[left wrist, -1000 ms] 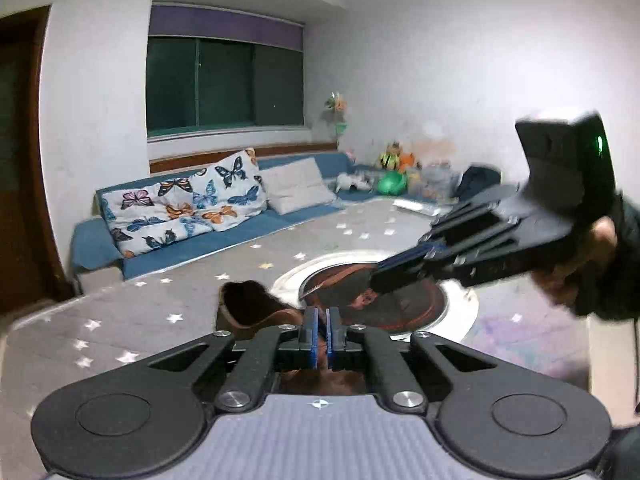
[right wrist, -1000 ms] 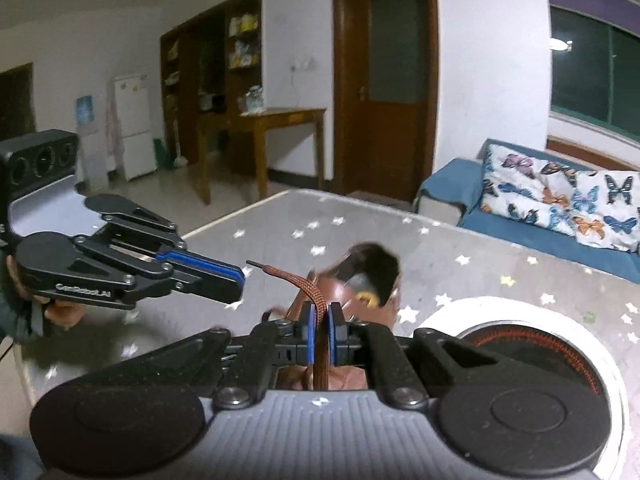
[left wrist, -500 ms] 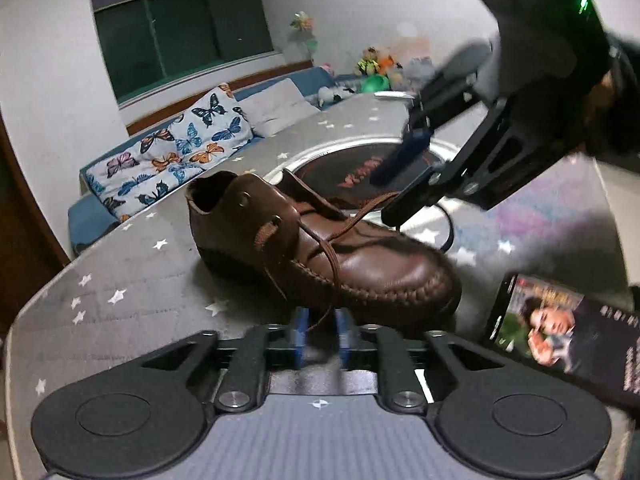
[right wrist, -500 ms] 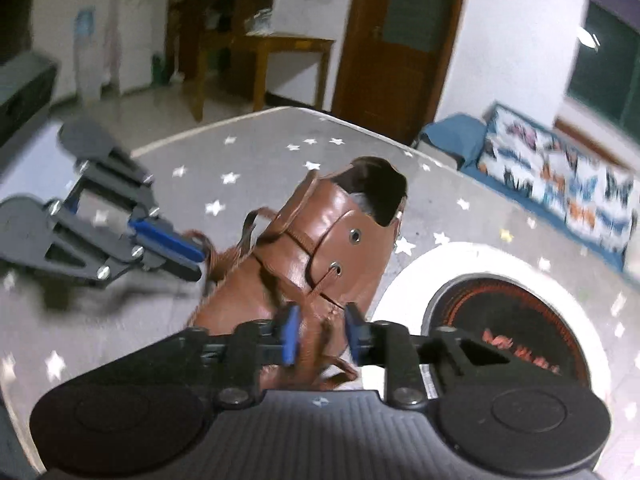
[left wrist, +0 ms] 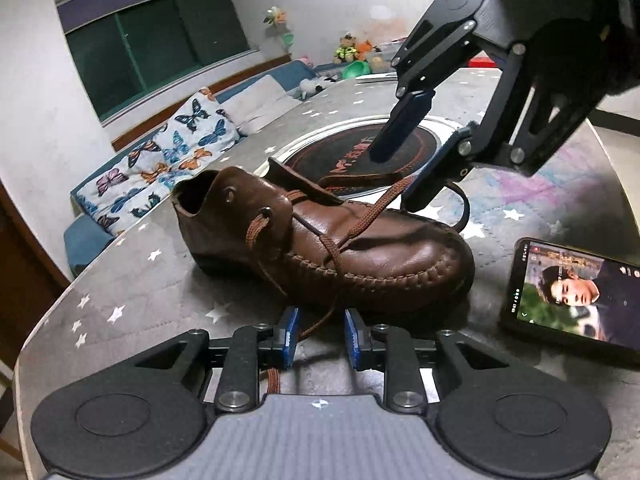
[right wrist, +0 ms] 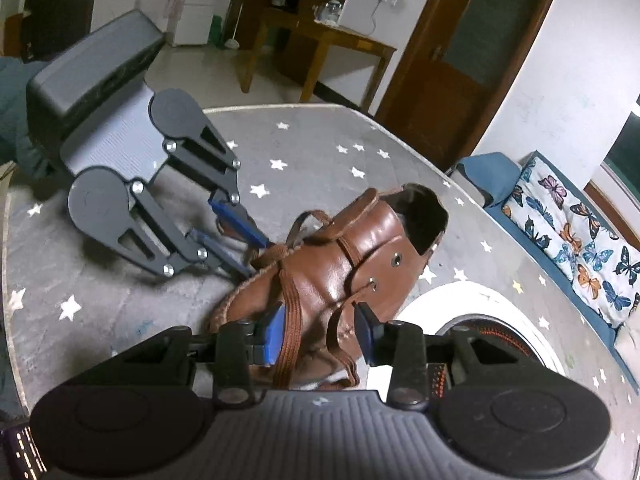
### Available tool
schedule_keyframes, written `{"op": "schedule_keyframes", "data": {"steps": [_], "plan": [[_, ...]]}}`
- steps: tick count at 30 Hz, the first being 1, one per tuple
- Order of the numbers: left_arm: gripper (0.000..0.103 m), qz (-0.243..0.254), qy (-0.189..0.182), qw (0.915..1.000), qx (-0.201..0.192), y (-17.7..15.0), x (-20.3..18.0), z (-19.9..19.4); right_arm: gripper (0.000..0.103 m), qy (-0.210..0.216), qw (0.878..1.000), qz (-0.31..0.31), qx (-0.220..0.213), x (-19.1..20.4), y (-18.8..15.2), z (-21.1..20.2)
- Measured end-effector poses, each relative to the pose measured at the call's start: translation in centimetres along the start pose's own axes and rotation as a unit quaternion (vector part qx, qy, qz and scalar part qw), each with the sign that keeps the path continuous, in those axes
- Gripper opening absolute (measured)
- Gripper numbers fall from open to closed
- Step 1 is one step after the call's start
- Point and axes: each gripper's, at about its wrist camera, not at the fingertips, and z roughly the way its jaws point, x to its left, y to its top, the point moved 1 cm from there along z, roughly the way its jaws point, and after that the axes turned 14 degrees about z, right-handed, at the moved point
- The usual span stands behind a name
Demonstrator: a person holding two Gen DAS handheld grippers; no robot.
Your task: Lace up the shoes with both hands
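With both grippers' jaws standing apart and holding nothing, we judge the brown shoe (left wrist: 320,248) on the starred desk (left wrist: 132,280) stiff and steady, its limp lace (left wrist: 360,220) best pinched near the loose ends.

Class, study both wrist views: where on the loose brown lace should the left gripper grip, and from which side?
Probably the slack run of the lace off the shoe's near side. It already passes between the open left gripper, so close there, coming in low along the table.
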Motion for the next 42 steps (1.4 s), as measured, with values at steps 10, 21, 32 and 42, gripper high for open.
{"op": "schedule_keyframes", "data": {"steps": [10, 21, 32, 42], "plan": [[0.006, 0.009, -0.03, 0.9995, -0.001, -0.2, -0.2, 0.6, 0.027, 0.037, 0.999, 0.037, 0.005, -0.8, 1.0, -0.6], [0.003, -0.158, -0.022, 0.9828, -0.094, 0.6, 3.3, -3.6, 0.018, 0.077, 0.994, 0.073, 0.036, -0.7, 1.1, 1.5], [0.003, -0.2, -0.002, 0.9688, -0.146, 2.7, 5.0, -6.6, 0.003, 0.086, 0.987, 0.135, 0.014, -1.3, 1.0, 0.9], [0.003, -0.222, 0.043, 0.9539, -0.197, 5.6, 8.8, -9.2, 0.003, 0.028, 0.975, 0.156, -0.159, -3.3, 4.6, -6.2]]}}
